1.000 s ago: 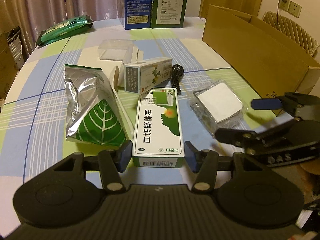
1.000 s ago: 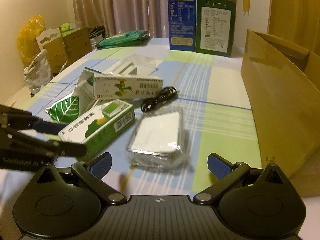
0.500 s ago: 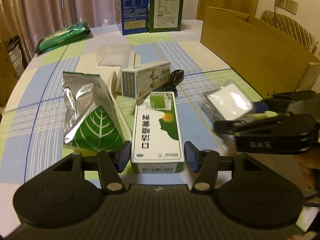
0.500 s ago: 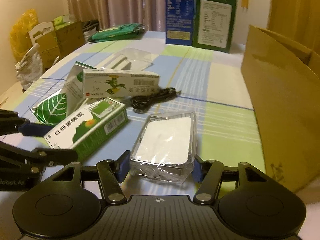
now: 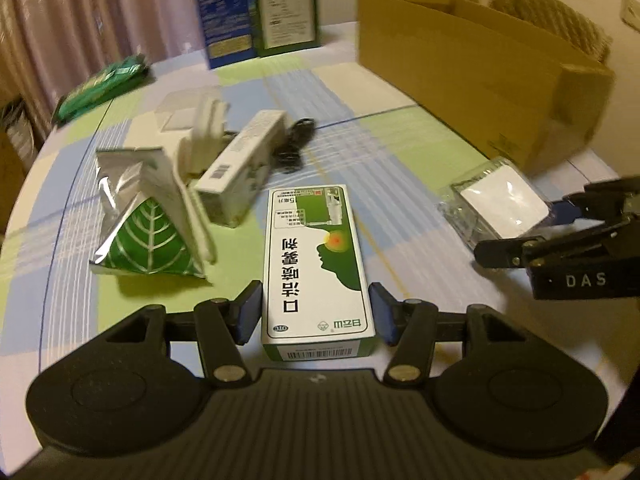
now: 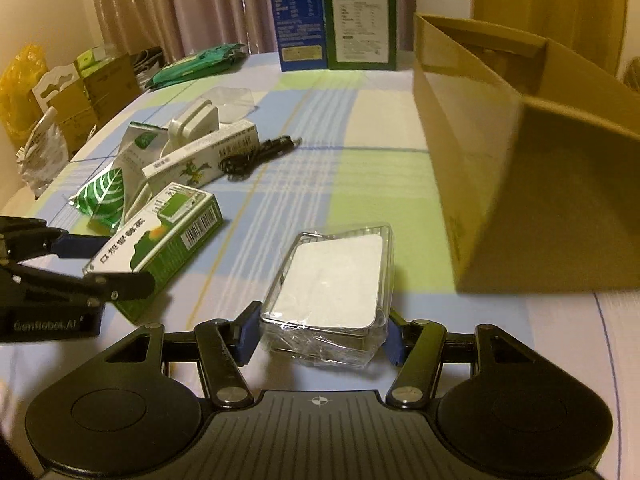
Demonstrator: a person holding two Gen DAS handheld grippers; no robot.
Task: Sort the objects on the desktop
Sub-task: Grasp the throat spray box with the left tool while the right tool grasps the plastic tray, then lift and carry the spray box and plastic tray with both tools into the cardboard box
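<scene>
The left gripper [image 5: 316, 314] has its two blue pads about halfway in, pressed against the long sides of a green-and-white medicine box [image 5: 318, 264], gripping it at its near end so the rest of the carton runs out ahead between the fingers. The box is smooth printed card, a flat oblong with a barcode on its end face.

The right gripper [image 6: 320, 336] has just been closing, and its jaws now sit partway in on a plastic-wrapped white pack [image 6: 332, 284]; both pads [image 6: 246, 336] bear on the crinkled clear film at the pack's near corners. The pack is a flat, round-cornered slab, glossy under the wrap.

Ahead and to the left of the left gripper's fingers stands a foil pouch [image 5: 138, 216], silvery and creased, with a green leaf printed on it. Just beyond it lies a white carton [image 5: 240, 168], and past that a coiled black cable [image 5: 294, 142]. To the right of the right gripper's fingers, close by, rises the plain brown wall of a cardboard box [image 6: 500, 168], open at the top. All of it rests on a checked cloth of blue, green and white covering the table [image 6: 360, 128].
</scene>
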